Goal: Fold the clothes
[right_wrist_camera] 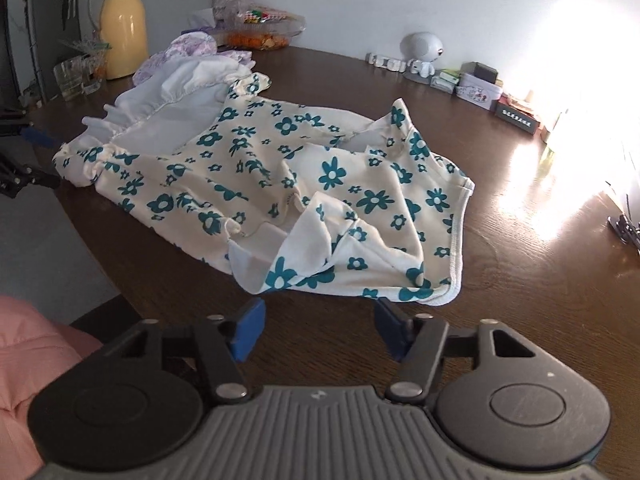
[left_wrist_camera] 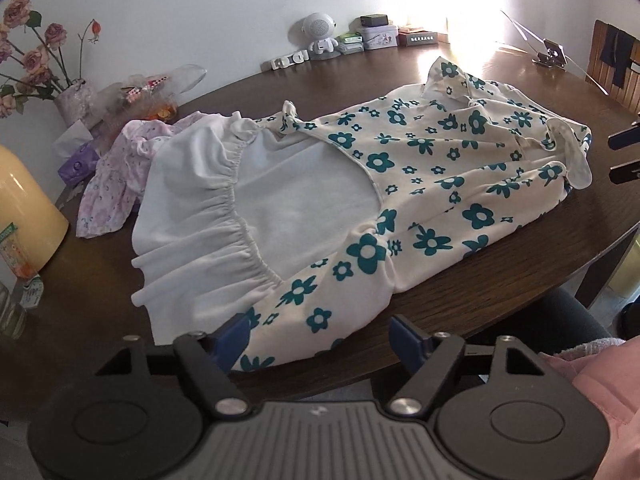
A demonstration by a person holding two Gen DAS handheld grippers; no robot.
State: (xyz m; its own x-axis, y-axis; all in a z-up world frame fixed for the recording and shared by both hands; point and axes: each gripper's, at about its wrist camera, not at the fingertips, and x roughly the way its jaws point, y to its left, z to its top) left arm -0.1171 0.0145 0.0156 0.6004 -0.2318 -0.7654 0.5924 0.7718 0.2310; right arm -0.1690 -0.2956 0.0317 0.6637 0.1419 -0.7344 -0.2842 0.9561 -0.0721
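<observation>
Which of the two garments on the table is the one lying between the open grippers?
The cream garment with teal flowers, spread across the table in front of both grippers. The pale purple floral garment lies bunched beyond it, near the vase.

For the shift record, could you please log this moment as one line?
left gripper: open, at near hem | right gripper: open, short of garment | floral garment: spread crumpled on table, unfolded

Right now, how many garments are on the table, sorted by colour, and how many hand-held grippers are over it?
Cream garment with teal flowers: 1
Pink-lilac floral garment: 1
Garments total: 2
Hand-held grippers, both open: 2, left and right
Total: 4
</observation>
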